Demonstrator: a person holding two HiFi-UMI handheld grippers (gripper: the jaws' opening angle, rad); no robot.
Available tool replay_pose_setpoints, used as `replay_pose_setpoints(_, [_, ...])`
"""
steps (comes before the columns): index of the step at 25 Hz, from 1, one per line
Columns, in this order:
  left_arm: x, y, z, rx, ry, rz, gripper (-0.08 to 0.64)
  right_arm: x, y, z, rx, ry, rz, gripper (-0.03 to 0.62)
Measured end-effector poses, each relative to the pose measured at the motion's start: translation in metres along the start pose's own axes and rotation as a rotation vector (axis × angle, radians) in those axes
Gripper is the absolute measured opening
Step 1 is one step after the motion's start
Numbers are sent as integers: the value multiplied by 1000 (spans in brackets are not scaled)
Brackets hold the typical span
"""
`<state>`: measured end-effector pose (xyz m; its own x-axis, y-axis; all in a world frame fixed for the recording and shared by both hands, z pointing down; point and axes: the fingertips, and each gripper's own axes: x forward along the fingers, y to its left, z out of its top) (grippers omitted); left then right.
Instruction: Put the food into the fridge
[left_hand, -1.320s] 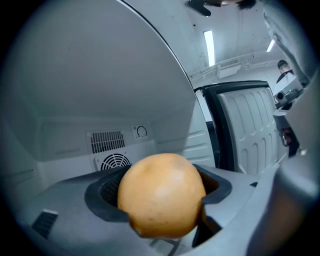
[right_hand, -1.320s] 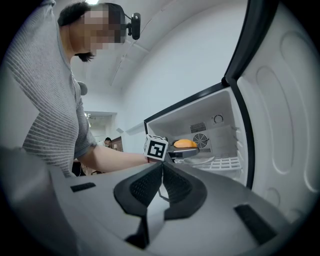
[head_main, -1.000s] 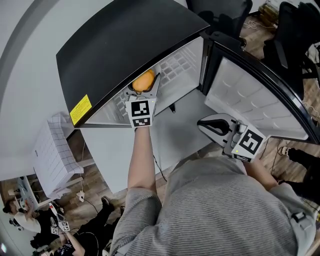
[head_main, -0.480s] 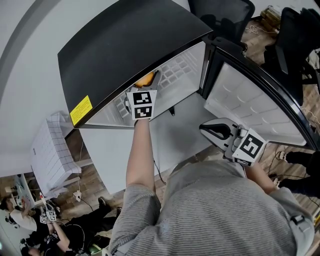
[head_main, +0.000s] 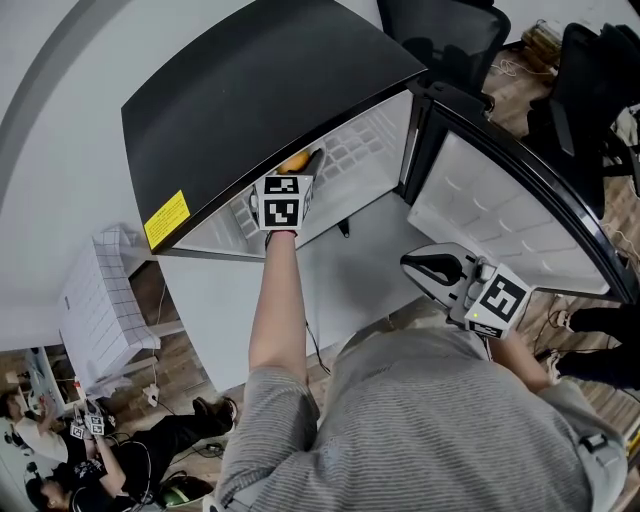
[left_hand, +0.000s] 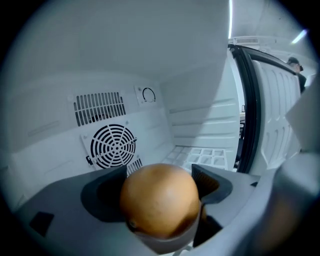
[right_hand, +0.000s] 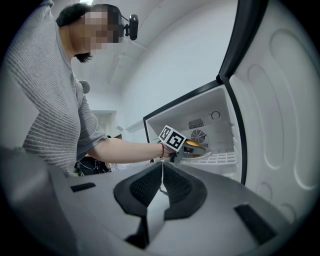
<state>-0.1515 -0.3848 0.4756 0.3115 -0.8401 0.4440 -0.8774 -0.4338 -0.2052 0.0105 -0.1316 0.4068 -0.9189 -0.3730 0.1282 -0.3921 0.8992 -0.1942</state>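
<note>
My left gripper (head_main: 298, 166) (left_hand: 161, 192) is shut on an orange (left_hand: 160, 199) (head_main: 295, 160) and reaches into the open black fridge (head_main: 250, 90), above its white wire shelf (left_hand: 200, 157). In the right gripper view the orange (right_hand: 194, 145) shows just inside the fridge mouth, held out by the left gripper (right_hand: 192, 149). My right gripper (head_main: 432, 268) (right_hand: 161, 192) hangs back outside the fridge, near the person's waist, shut with nothing between its pads.
The fridge door (head_main: 510, 200) stands wide open on the right, with moulded white pockets. A round fan grille (left_hand: 113, 146) and a vent sit on the fridge's back wall. A white wire basket (head_main: 100, 310) stands left of the fridge. Office chairs (head_main: 440, 30) are behind.
My left gripper has pushed the orange deeper into the fridge, so less of it shows from above. The right gripper has barely shifted.
</note>
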Motion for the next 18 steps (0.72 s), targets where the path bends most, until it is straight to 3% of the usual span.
replay_pose_setpoints(18, [-26, 5, 5, -27, -80, 6, 394, 9, 14, 1, -14, 5, 28, 12])
